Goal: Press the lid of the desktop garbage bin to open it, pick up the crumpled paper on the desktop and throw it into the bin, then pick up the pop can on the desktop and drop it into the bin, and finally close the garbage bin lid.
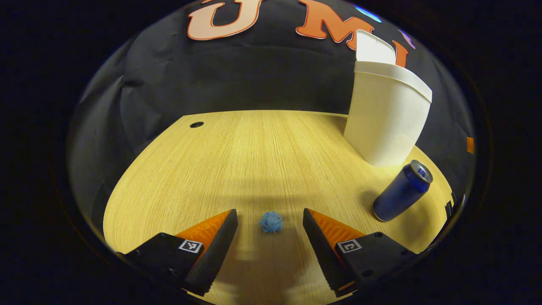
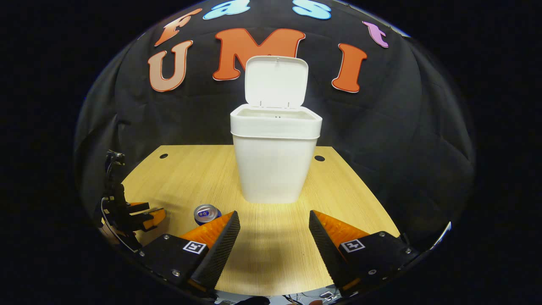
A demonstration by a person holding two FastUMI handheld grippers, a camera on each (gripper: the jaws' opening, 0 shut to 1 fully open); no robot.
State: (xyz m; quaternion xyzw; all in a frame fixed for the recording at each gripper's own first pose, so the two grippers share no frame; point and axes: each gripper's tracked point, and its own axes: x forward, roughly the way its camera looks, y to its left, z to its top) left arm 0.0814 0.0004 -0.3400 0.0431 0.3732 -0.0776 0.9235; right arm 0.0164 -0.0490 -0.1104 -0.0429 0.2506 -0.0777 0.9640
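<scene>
Crumpled paper (image 1: pixel 271 222) lies on the bench (image 1: pixel 237 161), between the spread fingers of the left gripper (image 1: pixel 270 231), touching neither. Right gripper (image 2: pixel 274 235) is spread too, holding nothing, facing the garbage bin (image 2: pixel 274 165), whose lid (image 2: pixel 276 81) stands upright. Pop can (image 1: pixel 402 190) stands just near of the bin, apart from it.

Two wedge-shaped fingers on left gripper (image 1: pixel 270 237) and right gripper (image 2: pixel 274 241), ribbed on inner faces. Dark blocky mounts with small square black-and-white markers and round screws. Seen from the right gripper view, thin cables beside the left gripper.
</scene>
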